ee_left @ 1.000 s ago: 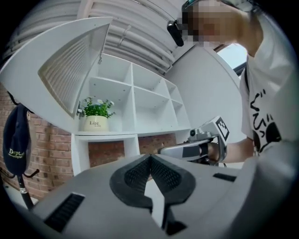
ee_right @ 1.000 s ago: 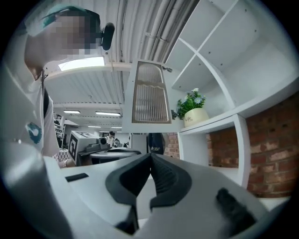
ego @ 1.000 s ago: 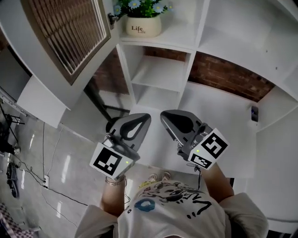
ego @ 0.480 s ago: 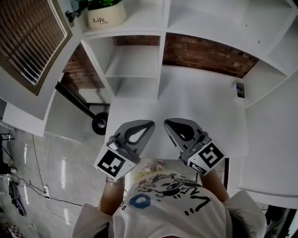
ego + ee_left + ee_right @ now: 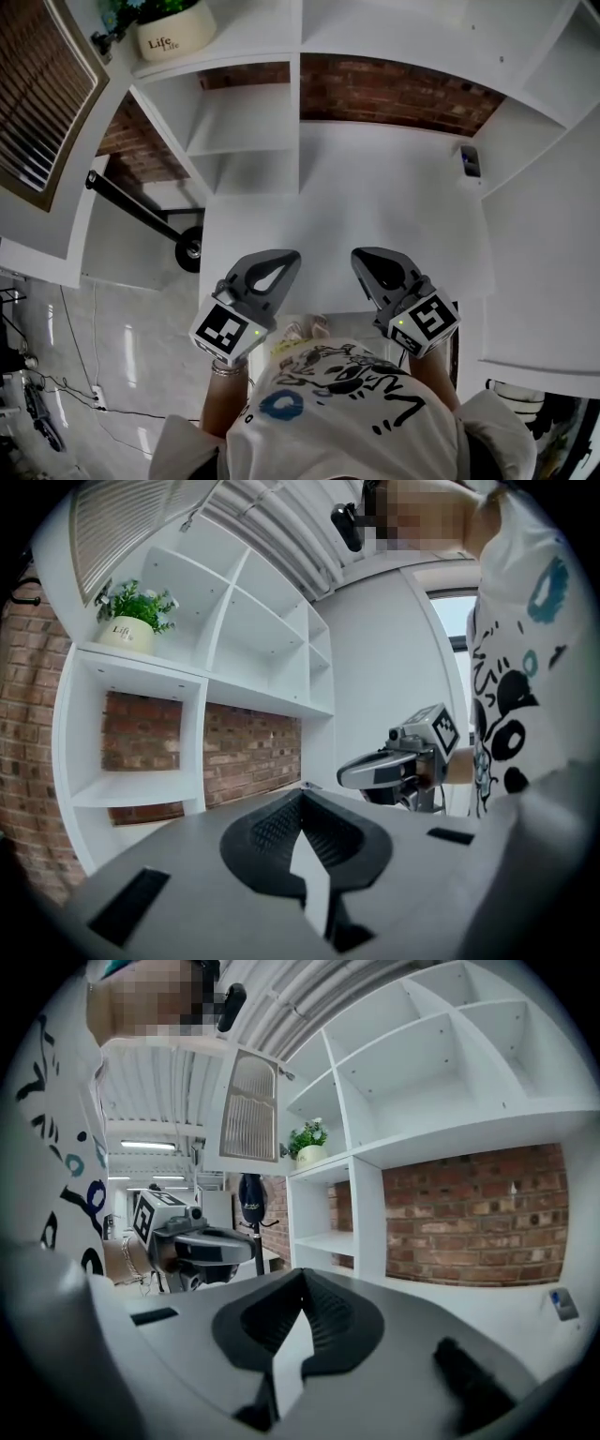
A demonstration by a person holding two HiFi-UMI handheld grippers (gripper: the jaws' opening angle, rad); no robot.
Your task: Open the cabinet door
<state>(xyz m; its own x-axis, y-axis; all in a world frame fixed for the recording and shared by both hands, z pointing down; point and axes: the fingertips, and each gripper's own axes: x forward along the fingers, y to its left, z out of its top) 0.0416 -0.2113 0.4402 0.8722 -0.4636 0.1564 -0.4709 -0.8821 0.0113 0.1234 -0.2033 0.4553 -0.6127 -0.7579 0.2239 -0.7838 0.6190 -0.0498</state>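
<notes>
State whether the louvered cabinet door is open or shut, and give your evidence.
Open. The louvered cabinet door stands swung out from the white shelf unit, its slatted face angled away above the potted plant.

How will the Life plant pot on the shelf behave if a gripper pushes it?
The plant pot looks squat and wide-based, so it would probably slide rather than tip. Its smooth cream surface suggests glazed ceramic: likely slippery and breakable if it falls. The shelf under it looks smooth too, so it may skid easily.
</notes>
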